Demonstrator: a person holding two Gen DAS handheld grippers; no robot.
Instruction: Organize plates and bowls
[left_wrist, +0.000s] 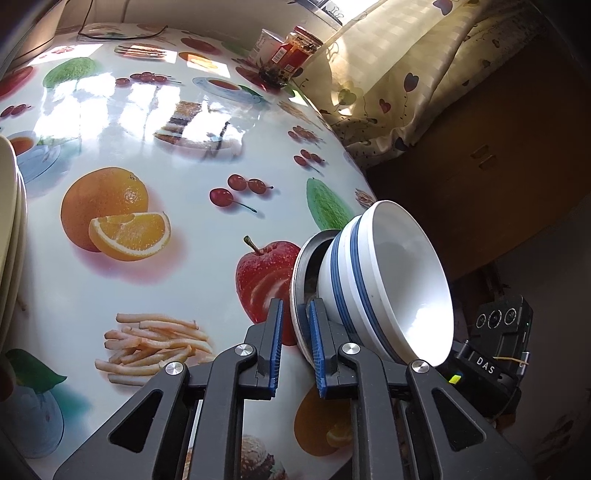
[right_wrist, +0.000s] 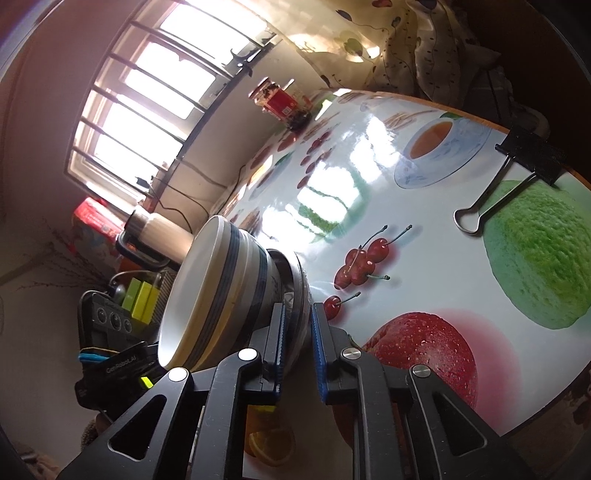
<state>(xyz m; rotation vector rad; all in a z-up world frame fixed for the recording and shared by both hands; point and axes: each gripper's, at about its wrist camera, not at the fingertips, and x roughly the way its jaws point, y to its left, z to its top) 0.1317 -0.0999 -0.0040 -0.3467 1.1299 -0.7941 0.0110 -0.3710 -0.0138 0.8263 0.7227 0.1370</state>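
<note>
A stack of blue-banded white bowls (left_wrist: 384, 284) sits nested on a shallow plate (left_wrist: 300, 280), and both grippers have clamped that plate's rim from opposite sides: the left gripper (left_wrist: 295, 343) pinches it with the bowls just right of its pads, the right gripper (right_wrist: 297, 343) with the bowls just left. The plate stands over the fruit-print tablecloth (left_wrist: 155, 155), near its edge. Glazed ceramic looks heavy, stiff, slick and breakable; the rim is the sensible hold, but loose bowls could slide if the plate tilts.
</note>
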